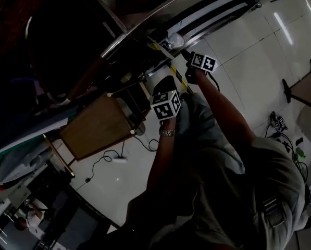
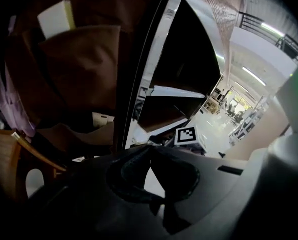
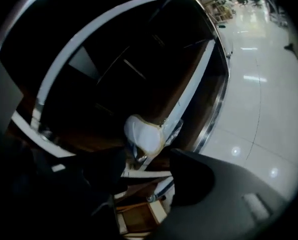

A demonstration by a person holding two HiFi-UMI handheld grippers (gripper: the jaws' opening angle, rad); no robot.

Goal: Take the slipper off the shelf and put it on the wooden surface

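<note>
A white slipper [image 3: 144,134] with a tan rim lies at the edge of a dark shelf [image 3: 188,91]. My right gripper [image 3: 146,161] is open just short of it; the slipper sits beyond the tips, not between the jaws. In the head view the right gripper's marker cube [image 1: 203,61] is up against the shelf front. My left gripper [image 2: 149,151] is shut on nothing, and its cube [image 1: 165,104] hangs a little lower and nearer. The wooden surface [image 1: 95,128], a small stool top, stands below and left of both grippers.
The shelf has shiny metal rails [image 1: 145,22] and a yellow-black striped strip [image 1: 171,61] at its foot. A white cable and plug [image 1: 116,159] lie on the pale tiled floor [image 1: 259,61]. Dark clutter fills the left side.
</note>
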